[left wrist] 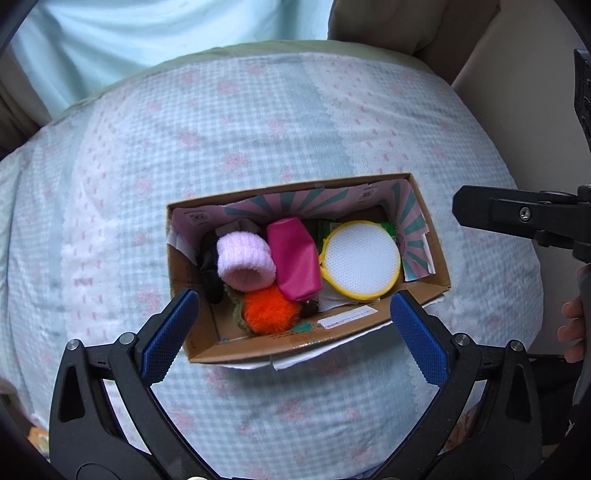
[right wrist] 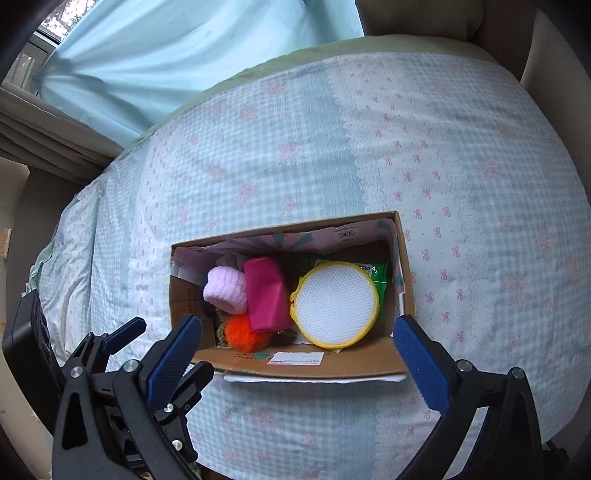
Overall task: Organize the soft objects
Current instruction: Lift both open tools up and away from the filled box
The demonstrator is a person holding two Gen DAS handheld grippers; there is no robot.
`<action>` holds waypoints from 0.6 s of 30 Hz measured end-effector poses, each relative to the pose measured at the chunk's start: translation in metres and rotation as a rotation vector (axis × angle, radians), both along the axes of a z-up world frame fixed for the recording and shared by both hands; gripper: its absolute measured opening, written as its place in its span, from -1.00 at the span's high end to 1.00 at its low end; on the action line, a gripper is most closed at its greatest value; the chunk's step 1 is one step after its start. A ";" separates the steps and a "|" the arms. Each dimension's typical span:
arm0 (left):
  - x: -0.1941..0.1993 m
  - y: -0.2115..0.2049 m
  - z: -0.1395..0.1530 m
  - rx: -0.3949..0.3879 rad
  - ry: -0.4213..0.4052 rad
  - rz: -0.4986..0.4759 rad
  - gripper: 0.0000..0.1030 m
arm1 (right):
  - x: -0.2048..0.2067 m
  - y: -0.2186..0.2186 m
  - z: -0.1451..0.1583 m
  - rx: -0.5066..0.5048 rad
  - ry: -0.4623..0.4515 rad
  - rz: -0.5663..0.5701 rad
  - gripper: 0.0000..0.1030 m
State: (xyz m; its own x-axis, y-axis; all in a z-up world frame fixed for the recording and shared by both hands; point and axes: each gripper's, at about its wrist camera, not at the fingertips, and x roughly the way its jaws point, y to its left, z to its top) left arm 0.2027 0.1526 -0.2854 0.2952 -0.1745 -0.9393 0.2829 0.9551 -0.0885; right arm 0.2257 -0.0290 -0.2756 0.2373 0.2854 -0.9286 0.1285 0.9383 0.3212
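A cardboard box point(left wrist: 207, 347) point(right wrist: 184, 295) sits open on a bed and holds the soft things. At its left end a pale pink fuzzy band point(left wrist: 245, 260) point(right wrist: 226, 290) lies against a black item point(left wrist: 210, 273) that is mostly hidden. Touching the band's right side is a magenta pouch point(left wrist: 295, 258) point(right wrist: 266, 293), tilted along the box's short axis. Below the band and pouch, against the near wall, an orange pompom point(left wrist: 269, 308) point(right wrist: 240, 332) rests on something green and knitted point(left wrist: 236, 314). At the right end a round white mesh pad with a yellow rim point(left wrist: 362, 258) point(right wrist: 336, 304) leans on a green packet point(right wrist: 380, 275) point(left wrist: 386, 226), whose corner shows behind it. The box's inner walls carry a pink-and-teal striped lining point(left wrist: 303, 201) point(right wrist: 258, 240), and a white label point(left wrist: 347, 316) point(right wrist: 295, 358) is on the inside of the near wall.

The left gripper point(left wrist: 295, 328) point(right wrist: 159, 350) hovers above the box's near wall with its blue-padded jaws spread wide and nothing between them. The right gripper point(right wrist: 299, 358) point(left wrist: 517, 216) hangs likewise over the near wall, jaws apart and empty; in the left view only one black arm of it shows at the right edge, with fingers point(left wrist: 574, 325) of the person's hand below it.

The bed wears a pale blue checked cover point(left wrist: 258, 129) point(right wrist: 461, 184) with pink bows. Beyond it hangs a light blue curtain point(left wrist: 147, 33) point(right wrist: 166, 55).
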 end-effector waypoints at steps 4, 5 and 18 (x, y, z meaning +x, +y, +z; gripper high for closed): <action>-0.019 0.006 0.064 -0.034 -0.065 0.066 -1.00 | -0.020 -0.008 0.051 -0.024 -0.056 0.003 -1.00; -0.025 0.006 0.081 -0.046 -0.087 0.078 -1.00 | -0.026 -0.009 0.066 -0.037 -0.065 0.011 -1.00; -0.117 -0.014 0.273 -0.099 -0.540 0.152 -1.00 | -0.138 -0.040 0.247 -0.269 -0.462 0.029 -1.00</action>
State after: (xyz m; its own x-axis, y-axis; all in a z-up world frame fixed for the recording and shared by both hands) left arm 0.0861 0.1389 -0.0129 0.7580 -0.1717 -0.6293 0.1724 0.9832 -0.0605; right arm 0.0880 -0.0692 -0.0282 0.6344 0.0638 -0.7703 0.0035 0.9963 0.0854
